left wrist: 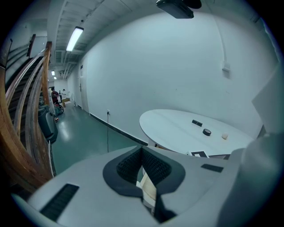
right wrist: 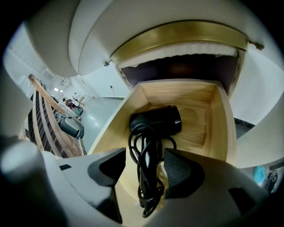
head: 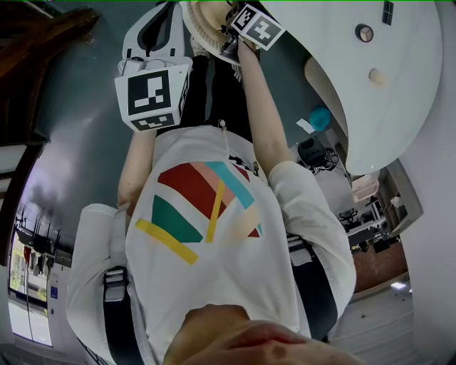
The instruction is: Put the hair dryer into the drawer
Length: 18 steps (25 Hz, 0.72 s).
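The black hair dryer point(right wrist: 157, 120) lies on the floor of the open wooden drawer point(right wrist: 217, 119), with its coiled black cord point(right wrist: 148, 181) trailing toward the front. My right gripper point(right wrist: 144, 157) hangs over the drawer's front with its jaws wide apart. The cord runs between the pads, and neither pad presses on it. In the head view the right gripper point(head: 239, 32) reaches to the drawer point(head: 206, 25) at the top. My left gripper point(head: 160, 21) is held beside it on the left. Its pads point(left wrist: 128, 166) meet at the tips with nothing between them.
The drawer sits under a round white top with a brass band point(right wrist: 177, 35). A round white table point(left wrist: 177, 128) with a black puck point(left wrist: 207, 131) and small items stands beyond. A wooden stair rail point(left wrist: 26, 111) rises on the left over a green floor point(left wrist: 84, 137).
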Motion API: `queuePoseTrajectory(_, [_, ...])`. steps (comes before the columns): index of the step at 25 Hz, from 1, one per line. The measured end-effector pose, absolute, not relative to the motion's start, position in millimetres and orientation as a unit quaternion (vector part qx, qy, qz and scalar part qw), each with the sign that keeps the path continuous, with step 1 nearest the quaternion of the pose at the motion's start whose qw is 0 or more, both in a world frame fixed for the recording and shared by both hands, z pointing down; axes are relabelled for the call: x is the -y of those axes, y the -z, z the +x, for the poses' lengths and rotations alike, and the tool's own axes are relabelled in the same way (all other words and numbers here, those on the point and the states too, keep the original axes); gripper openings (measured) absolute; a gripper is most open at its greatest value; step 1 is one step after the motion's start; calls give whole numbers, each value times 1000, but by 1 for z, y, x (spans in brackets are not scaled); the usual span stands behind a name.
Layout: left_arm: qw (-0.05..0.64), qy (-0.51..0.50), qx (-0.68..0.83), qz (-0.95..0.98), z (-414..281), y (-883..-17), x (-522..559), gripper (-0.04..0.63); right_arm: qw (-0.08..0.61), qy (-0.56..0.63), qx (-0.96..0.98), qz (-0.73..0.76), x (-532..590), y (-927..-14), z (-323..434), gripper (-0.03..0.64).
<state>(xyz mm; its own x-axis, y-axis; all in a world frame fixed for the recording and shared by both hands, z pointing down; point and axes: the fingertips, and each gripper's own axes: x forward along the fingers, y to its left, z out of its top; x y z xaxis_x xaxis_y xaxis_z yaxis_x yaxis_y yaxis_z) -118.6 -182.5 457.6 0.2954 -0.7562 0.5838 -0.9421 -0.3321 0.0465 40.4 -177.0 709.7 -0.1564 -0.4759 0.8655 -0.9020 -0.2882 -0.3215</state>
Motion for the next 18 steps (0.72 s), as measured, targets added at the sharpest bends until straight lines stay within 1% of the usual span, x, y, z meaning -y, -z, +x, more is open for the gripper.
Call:
queuePoseTrajectory(12, [177,-221,542,792,-111,-434,177,15,198,-505,562,625,167,-683,45,259])
queuePoseTrajectory(18, [157,-200,546,798,-102,-405,177,15,185,-494,571,629,160,-648,47,259])
